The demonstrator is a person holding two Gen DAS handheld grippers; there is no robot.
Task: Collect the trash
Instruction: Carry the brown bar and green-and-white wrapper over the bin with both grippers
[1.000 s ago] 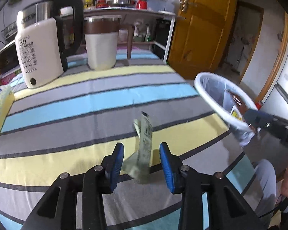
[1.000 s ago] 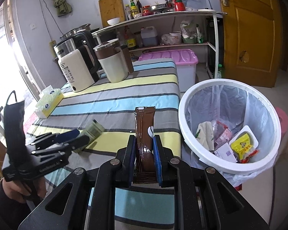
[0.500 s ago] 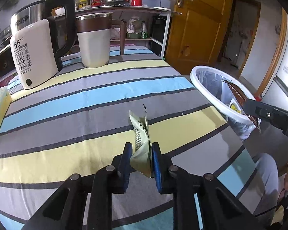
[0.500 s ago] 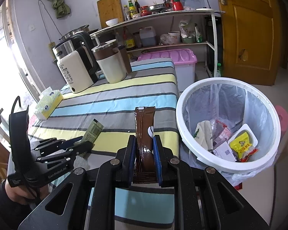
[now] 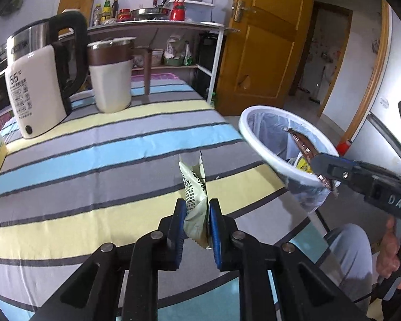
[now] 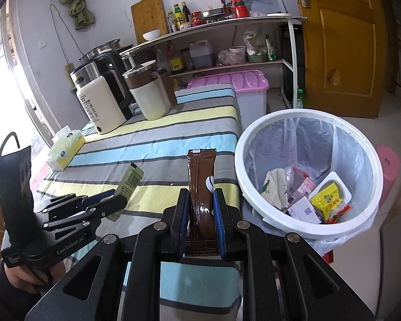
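Where the left wrist view looks down its own fingers, the left gripper [image 5: 196,220] is clamped on a pale green wrapper [image 5: 194,187], which stands upright above the striped tabletop [image 5: 93,160]. Off to the right, the white trash bin [image 5: 256,139] sits just past the tabletop edge. The right gripper [image 5: 320,168] hangs over its rim, a brown wrapper [image 5: 300,144] in its fingers.

Right wrist view: fingers pinch the brown wrapper upright, over the tabletop edge, just left of the bin. Trash lies in the lined bin. The left gripper shows at lower left, green wrapper held clear of the cloth. Kettle [image 6: 101,107] and jug [image 6: 149,96] at the far end.
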